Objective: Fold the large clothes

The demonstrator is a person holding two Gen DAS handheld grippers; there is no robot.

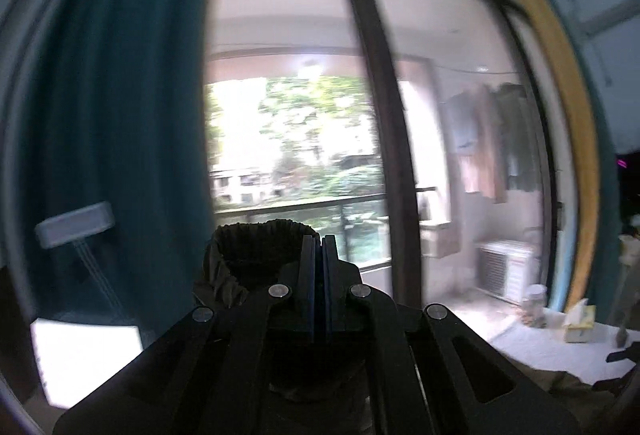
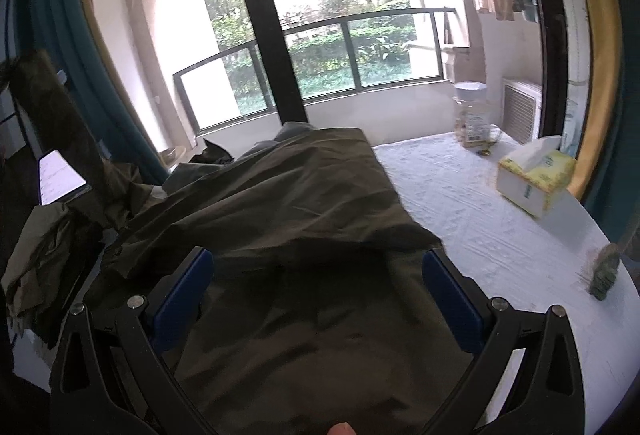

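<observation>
Left gripper (image 1: 319,247) has its blue pads pressed together on a dark elastic cuff (image 1: 256,247), lifted high against the window, likely to draw a sleeve up and over for a fold. Right gripper (image 2: 318,283) hangs spread wide above the olive jacket (image 2: 288,219), gripping nothing, apparently lining up a hold. Only the right view shows the garment's body, heaped across the left of the white tablecloth (image 2: 480,219), with a tissue box (image 2: 534,177) and jar (image 2: 472,115) far right. The left view, blurred, offers just cuff, teal curtain (image 1: 116,95) and balcony.
</observation>
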